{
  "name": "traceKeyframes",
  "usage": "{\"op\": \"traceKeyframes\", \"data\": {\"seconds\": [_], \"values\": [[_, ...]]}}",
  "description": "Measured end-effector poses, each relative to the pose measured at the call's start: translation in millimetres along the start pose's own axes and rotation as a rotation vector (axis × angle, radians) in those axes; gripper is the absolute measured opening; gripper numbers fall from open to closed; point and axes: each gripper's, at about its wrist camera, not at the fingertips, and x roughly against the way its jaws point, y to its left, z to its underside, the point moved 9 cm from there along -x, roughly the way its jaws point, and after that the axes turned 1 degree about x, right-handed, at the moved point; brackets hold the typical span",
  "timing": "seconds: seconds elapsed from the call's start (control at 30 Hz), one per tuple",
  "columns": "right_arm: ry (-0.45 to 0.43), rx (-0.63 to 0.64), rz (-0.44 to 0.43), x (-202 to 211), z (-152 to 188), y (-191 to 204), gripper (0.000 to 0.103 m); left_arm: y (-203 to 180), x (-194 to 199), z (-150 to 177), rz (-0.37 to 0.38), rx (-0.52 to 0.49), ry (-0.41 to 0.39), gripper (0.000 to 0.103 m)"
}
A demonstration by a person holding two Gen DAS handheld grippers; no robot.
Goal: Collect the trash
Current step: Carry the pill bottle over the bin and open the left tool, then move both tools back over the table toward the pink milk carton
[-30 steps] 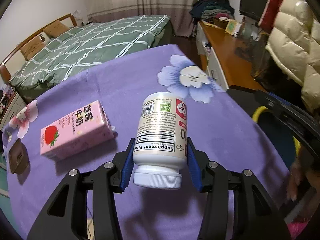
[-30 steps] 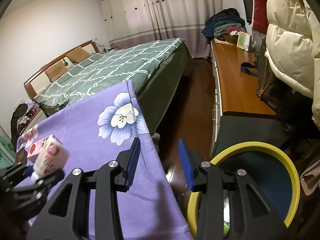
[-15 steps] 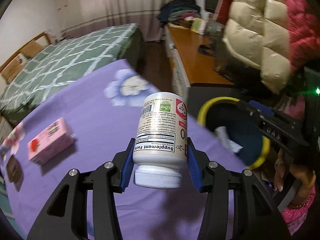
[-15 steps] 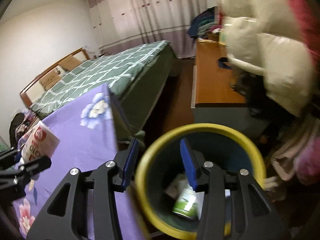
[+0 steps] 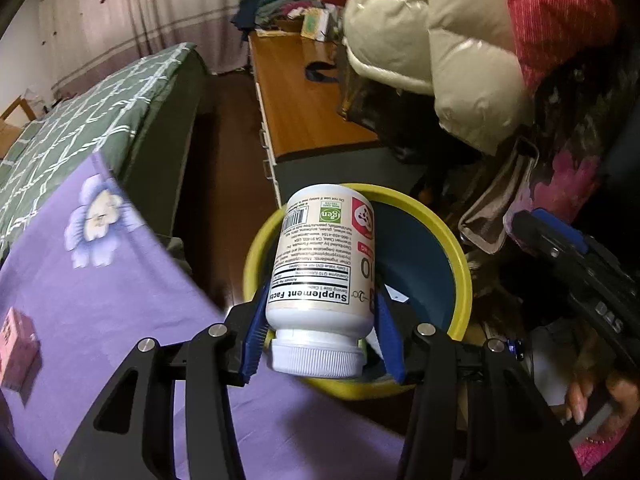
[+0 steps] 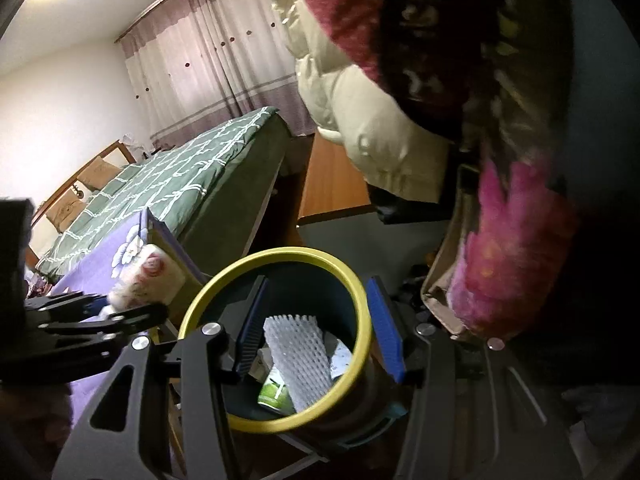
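The supplement bottle (image 5: 324, 276) hangs cap-down, its long axis nearly upright and leaning slightly, base toward the far rim of the yellow-rimmed trash bin (image 5: 466, 280), over whose near edge it sits. The left tongs (image 5: 320, 336) are part closed, blue pads pressing both sides of the bottle just above its white cap. The right tongs (image 6: 316, 328) have just been opening; they stand apart with nothing between them, above the bin's mouth, where a white foam net (image 6: 298, 354) and a green-labelled container (image 6: 274, 390) lie inside. The bottle's label reads "Supplement Facts" upside down, with a barcode, a green square logo and a red badge. A pink carton (image 5: 16, 354) lies on the purple flowered counter (image 5: 112, 300).
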Motion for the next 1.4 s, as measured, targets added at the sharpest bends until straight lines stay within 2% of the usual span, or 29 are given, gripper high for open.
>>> {"op": "traceKeyframes", "data": {"seconds": [0.13,0.17,0.2,0.27,0.43,0.5,0.6,0.73,0.9,1.07,1.23,1.4], "values": [[0.004,-0.004,0.010,-1,2,-8,0.051,-12,-24,-4,0.007,0.001,0.037,0.048],[0.007,-0.007,0.010,-3,2,-9,0.052,-12,-29,-5,0.002,0.001,0.043,0.057],[0.008,-0.009,0.009,-3,3,-10,0.052,-11,-32,-5,-0.007,0.004,0.042,0.078],[0.015,-0.011,0.003,-5,3,-10,0.052,-5,-26,-6,-0.027,0.017,0.008,0.087],[0.035,-0.009,-0.024,-12,6,-1,0.052,25,5,1,-0.048,0.067,-0.054,0.087],[0.042,0.008,-0.040,-16,7,12,0.052,48,24,10,-0.058,0.115,-0.091,0.089],[0.054,0.034,-0.076,-21,8,34,0.052,97,57,30,-0.115,0.210,-0.164,0.093],[0.062,0.100,-0.141,-26,5,84,0.052,176,102,73,-0.253,0.328,-0.232,0.093],[0.073,0.205,-0.219,-36,5,164,0.054,280,152,147,-0.436,0.492,-0.252,0.093],[0.112,0.307,-0.292,-49,19,246,0.054,357,194,217,-0.562,0.624,-0.276,0.093],[0.141,0.379,-0.338,-56,33,308,0.054,411,209,280,-0.639,0.735,-0.258,0.093],[0.185,0.450,-0.365,-75,49,365,0.054,433,194,310,-0.649,0.791,-0.189,0.093]]}}
